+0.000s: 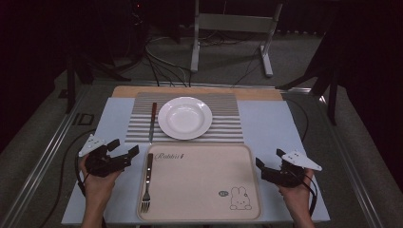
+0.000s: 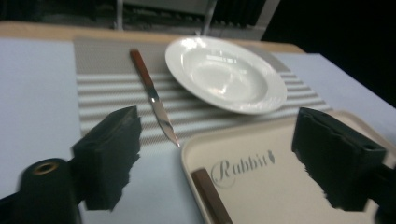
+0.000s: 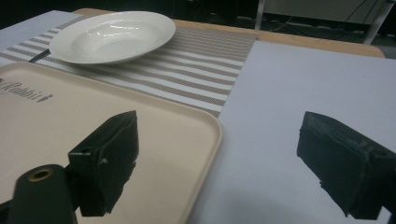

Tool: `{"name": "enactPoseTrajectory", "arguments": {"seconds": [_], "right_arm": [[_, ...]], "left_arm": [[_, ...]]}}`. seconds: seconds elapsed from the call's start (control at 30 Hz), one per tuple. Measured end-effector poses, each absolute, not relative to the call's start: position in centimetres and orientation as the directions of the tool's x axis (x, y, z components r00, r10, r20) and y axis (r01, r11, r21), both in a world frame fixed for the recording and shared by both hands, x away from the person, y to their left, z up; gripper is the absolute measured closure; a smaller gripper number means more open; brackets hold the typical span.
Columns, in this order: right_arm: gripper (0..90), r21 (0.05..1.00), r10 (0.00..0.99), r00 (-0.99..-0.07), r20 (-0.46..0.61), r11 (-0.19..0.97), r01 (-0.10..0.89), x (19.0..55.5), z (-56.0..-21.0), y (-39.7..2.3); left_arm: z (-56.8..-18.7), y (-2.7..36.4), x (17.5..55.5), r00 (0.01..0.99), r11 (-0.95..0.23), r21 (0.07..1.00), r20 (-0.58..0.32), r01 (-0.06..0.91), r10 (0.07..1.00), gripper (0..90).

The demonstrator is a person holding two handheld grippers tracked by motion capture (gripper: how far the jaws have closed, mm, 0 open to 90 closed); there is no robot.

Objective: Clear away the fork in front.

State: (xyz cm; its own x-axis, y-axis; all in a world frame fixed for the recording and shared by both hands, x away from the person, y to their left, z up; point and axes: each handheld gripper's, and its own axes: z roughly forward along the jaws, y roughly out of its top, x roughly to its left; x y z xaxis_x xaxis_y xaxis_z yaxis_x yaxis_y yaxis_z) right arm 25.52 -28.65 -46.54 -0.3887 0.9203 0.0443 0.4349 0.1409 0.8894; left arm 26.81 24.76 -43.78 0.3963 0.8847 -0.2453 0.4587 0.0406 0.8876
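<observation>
A white deep plate (image 1: 185, 118) (image 2: 224, 74) (image 3: 112, 35) sits on a striped placemat (image 1: 223, 114) (image 2: 107, 84) (image 3: 201, 60). A knife (image 1: 152, 121) (image 2: 154, 98) with a brown handle lies just left of the plate. In front of the mat is a beige tray (image 1: 199, 183) (image 2: 261, 186) (image 3: 56, 116) marked "Rabbit", and a fork (image 1: 147, 183) (image 2: 210, 196) lies along its left side. My left gripper (image 1: 126, 147) (image 2: 219, 126) hovers open beside the tray's far left corner, holding nothing. My right gripper (image 1: 268, 161) (image 3: 219, 126) stands open and empty at the tray's right edge.
A pale blue sheet (image 1: 271, 123) covers the table, and a wooden strip (image 1: 256, 93) shows along the far edge. Beyond the table stand a metal frame (image 1: 233, 28) and floor cables (image 1: 161, 66). Metal rails (image 1: 43, 161) run along both sides.
</observation>
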Motion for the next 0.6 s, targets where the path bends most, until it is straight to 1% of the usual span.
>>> {"name": "enactPoseTrajectory", "arguments": {"seconds": [0.13, 0.27, 0.6], "right_arm": [[12.8, 0.895, 0.92, -0.39, 0.046, 0.135, 0.425, 25.1, -46.5, -29.0], [12.5, 0.897, 0.92, -0.389, 0.049, 0.131, 0.422, 24.7, -46.6, -29.2], [12.4, 0.909, 0.926, -0.374, 0.048, 0.114, 0.401, 23.9, -46.8, -30.2]], "left_arm": [[-43.0, 25.1, 26.4, 0.393, 0.048, 0.905, -0.23, 0.422, 0.891, 7.4], [-42.6, 25.4, 26.2, 0.394, 0.043, 0.916, -0.213, 0.399, 0.894, 1.6], [-42.4, 25.6, 25.7, 0.399, 0.023, 0.932, -0.178, 0.362, 0.899, 0.1]]}}
